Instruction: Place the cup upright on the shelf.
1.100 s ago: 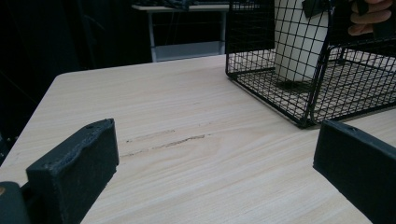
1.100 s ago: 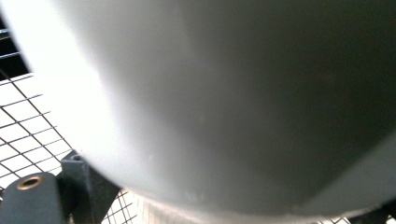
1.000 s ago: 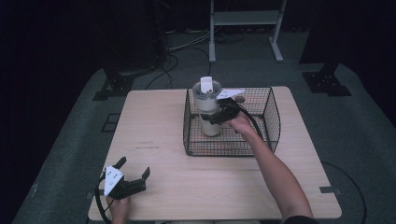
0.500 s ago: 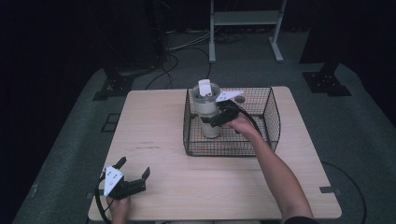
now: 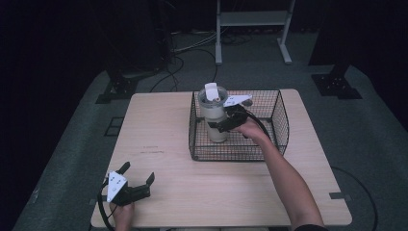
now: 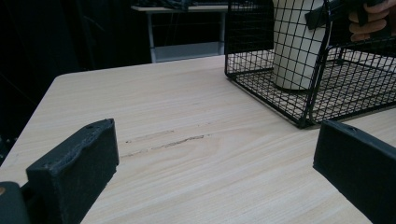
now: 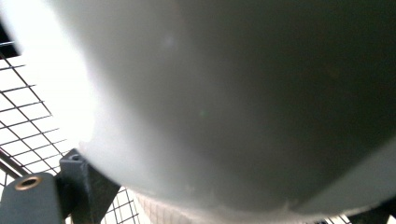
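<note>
A cream tumbler [image 5: 214,114] with a lidded top stands upright inside a black wire basket [image 5: 274,139] at the back of the wooden table. My right gripper [image 5: 220,124] is shut on the tumbler's side, reaching in from the right. In the right gripper view the tumbler's pale wall [image 7: 233,93] sits pressed against the jaws. My left gripper [image 5: 137,175] rests open near the table's front left corner, with nothing between its fingers. In the left gripper view the tumbler [image 6: 296,42] and basket [image 6: 280,93] show ahead at the upper right.
The wooden table [image 5: 163,125] has bare room left of and in front of the basket. A metal stand [image 5: 250,21] and cables lie on the dark floor behind the table. A faint scratch mark [image 6: 163,142] runs across the tabletop.
The right gripper and tumbler have shifted slightly within the basket, the tumbler staying upright. The left gripper has not moved.
</note>
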Motion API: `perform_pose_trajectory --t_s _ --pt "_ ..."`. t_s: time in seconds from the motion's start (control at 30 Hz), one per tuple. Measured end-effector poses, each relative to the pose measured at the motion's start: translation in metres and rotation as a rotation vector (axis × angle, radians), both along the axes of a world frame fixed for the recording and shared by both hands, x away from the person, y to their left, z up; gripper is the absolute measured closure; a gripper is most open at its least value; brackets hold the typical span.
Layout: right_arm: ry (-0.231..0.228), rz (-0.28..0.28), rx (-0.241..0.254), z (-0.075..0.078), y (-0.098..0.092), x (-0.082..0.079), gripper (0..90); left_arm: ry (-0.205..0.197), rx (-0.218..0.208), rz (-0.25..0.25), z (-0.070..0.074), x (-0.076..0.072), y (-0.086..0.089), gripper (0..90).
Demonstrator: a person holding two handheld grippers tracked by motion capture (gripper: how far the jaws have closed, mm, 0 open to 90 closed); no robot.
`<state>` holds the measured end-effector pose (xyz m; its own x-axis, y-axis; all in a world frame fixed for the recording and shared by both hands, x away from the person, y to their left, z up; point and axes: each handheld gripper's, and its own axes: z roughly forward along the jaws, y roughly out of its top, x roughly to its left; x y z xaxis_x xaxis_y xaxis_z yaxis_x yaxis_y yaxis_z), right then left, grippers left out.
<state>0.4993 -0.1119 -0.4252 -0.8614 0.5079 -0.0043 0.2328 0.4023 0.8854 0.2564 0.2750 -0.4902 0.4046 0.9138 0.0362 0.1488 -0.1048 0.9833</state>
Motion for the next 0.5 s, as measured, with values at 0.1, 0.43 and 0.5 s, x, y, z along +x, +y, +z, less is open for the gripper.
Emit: perform_pose_trajectory --t_s 0.1,0.43,0.5 --pt "-0.003 0.002 0.003 -0.0005 -0.0018 -0.0005 9.1 0.001 0.0 0.0 0.0 0.0001 0.0 0.0" --pt "-0.005 0.01 -0.016 0.0006 -0.0043 -0.0035 9.1 0.002 0.001 0.0 0.0 0.0004 -0.0002 0.0" --pt "-0.006 0.01 -0.018 0.0006 -0.0047 -0.0043 9.1 0.003 0.002 0.0 0.0 0.0004 -0.0002 0.0"
